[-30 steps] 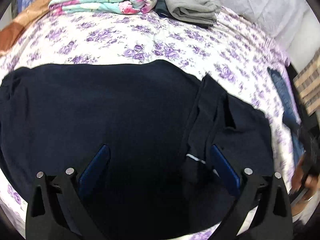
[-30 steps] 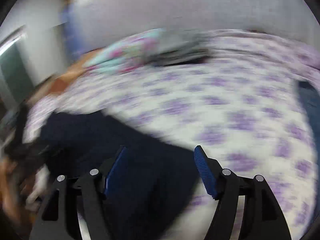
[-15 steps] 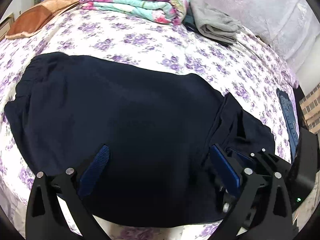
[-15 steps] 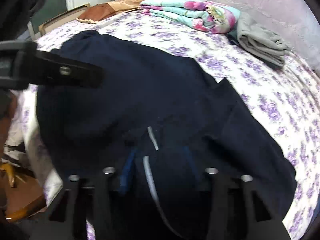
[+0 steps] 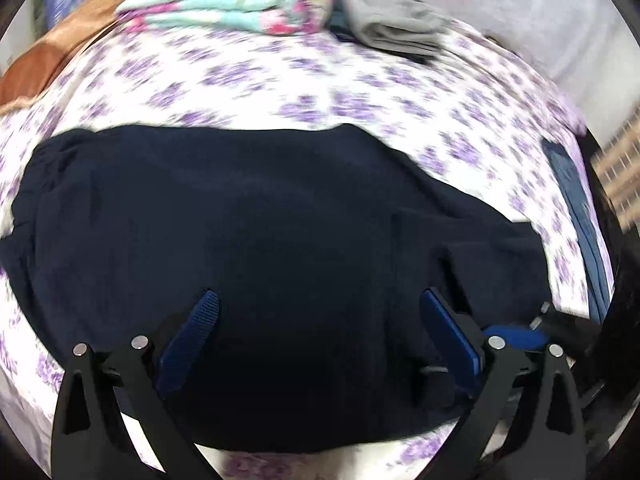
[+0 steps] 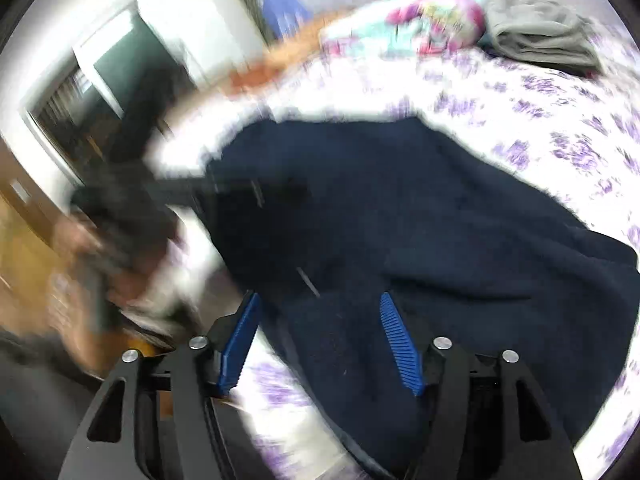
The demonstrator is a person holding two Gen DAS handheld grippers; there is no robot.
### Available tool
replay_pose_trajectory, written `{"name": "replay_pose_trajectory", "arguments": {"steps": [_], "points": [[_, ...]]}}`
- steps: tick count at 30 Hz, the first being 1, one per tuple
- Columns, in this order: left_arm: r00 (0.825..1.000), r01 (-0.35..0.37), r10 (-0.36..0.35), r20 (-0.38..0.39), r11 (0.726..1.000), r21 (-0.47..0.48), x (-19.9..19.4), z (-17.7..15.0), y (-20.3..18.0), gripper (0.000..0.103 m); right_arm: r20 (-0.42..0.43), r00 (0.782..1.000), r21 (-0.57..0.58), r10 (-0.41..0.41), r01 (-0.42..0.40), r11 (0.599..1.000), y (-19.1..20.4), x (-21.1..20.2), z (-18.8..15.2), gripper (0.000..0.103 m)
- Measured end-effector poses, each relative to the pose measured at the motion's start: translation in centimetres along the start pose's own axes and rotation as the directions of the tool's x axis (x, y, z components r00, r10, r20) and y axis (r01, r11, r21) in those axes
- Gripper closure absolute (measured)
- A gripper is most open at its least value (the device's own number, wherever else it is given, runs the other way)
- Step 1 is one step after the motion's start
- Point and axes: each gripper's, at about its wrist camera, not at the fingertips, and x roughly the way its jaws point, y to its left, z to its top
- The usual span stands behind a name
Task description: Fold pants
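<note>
**Navy pants folded over on the flowered bed, both grippers open above them**

The dark navy pants lie spread across the near half of the bed, whose sheet is white with purple flowers. In the left wrist view they fill the frame from 9 o'clock to 3 o'clock as one broad, mostly smooth dark mass, with a gathered edge at 9 o'clock and a doubled-over flap with a raised fold line toward 3 o'clock. The near hem runs along the bed edge at 6 o'clock.

The left gripper hangs over the cloth with its blue pads set wide apart; nothing is between them. The right gripper has just been opening, and its ribbed blue pads now stand apart over a rumpled hump of the pants near the bed edge, without pinching the fabric.

At 12 o'clock in the left wrist view sits a folded floral blanket, with folded grey clothing just beside it at 1 o'clock. A strip of blue denim lies at 3 o'clock on the bed's far side. The right wrist view is motion-blurred.
</note>
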Motion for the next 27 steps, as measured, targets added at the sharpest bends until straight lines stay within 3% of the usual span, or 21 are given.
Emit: {"name": "replay_pose_trajectory", "arguments": {"steps": [1, 3, 6, 9, 11, 12, 15, 17, 19, 20, 21, 22, 24, 27], "points": [[1.000, 0.012, -0.012, -0.001, 1.000, 0.025, -0.2, -0.3, -0.8, 0.005, 0.071, 0.997, 0.054, 0.016, -0.020, 0.998, -1.4, -2.4, 0.0, 0.034], [0.999, 0.042, -0.042, 0.001, 0.996, 0.076, -0.6, -0.6, -2.6, 0.005, 0.138, 0.989, 0.104, -0.051, 0.037, 0.994, -3.2, -4.9, -0.1, 0.034], [0.998, 0.061, -0.066, 0.012, 0.970, 0.235, -0.5, -1.1, -6.9, 0.005, 0.139, 0.978, 0.191, -0.154, 0.126, 0.973, -6.5, -6.4, -0.2, 0.041], [0.995, -0.101, 0.092, 0.042, 0.911, 0.399, 1.8, -2.0, -10.9, 0.005, 0.109, 0.958, 0.145, -0.265, 0.249, 0.958, -7.0, -5.3, 1.0, 0.041], [0.981, -0.175, 0.192, 0.019, 0.850, 0.497, 4.8, -3.3, -12.3, 0.004, 0.060, 0.950, 0.081, -0.306, 0.301, 0.950, -6.2, -3.4, 2.1, 0.040], [0.980, -0.174, 0.197, 0.004, 0.853, 0.493, 5.6, -3.6, -12.0, 0.004, 0.029, 0.958, 0.047, -0.286, 0.285, 0.958, -5.8, -2.5, 2.2, 0.040], [0.993, -0.071, 0.097, -0.061, 0.940, 0.333, 5.4, -2.8, -8.8, 0.004, -0.036, 0.972, -0.086, -0.233, 0.229, 0.970, -4.1, 0.8, 3.7, 0.040], [0.995, -0.058, 0.078, -0.062, 0.961, 0.270, 5.0, -2.5, -7.4, 0.004, -0.101, 0.973, -0.125, -0.210, 0.197, 0.972, -3.6, 3.2, 4.4, 0.040], [0.994, -0.080, 0.096, -0.045, 0.958, 0.275, 4.7, -2.8, -6.9, 0.004, -0.147, 0.962, -0.183, -0.230, 0.202, 0.962, -2.7, 5.1, 4.6, 0.043], [0.994, -0.092, 0.107, -0.037, 0.953, 0.289, 4.6, -3.0, -6.9, 0.004, -0.169, 0.945, -0.222, -0.280, 0.240, 0.945, -2.7, 6.2, 4.7, 0.053], [0.993, -0.098, 0.112, -0.029, 0.950, 0.296, 4.6, -3.2, -7.0, 0.004, -0.171, 0.930, -0.232, -0.326, 0.283, 0.931, -2.7, 6.4, 4.8, 0.080], [0.993, -0.101, 0.113, -0.025, 0.950, 0.296, 4.6, -3.3, -7.0, 0.004, -0.165, 0.925, -0.214, -0.342, 0.305, 0.928, -3.3, 6.4, 5.4, 0.099], [0.994, -0.096, 0.107, -0.022, 0.954, 0.285, 4.5, -3.3, -7.0, 0.004, -0.127, 0.943, -0.153, -0.308, 0.289, 0.945, -4.1, 5.7, 6.6, 0.099], [0.992, -0.114, 0.121, -0.015, 0.960, 0.257, 4.3, -2.6, -6.5, 0.005, -0.096, 0.948, -0.102, -0.302, 0.293, 0.951, -5.2, 6.3, 8.1, 0.099]]}}
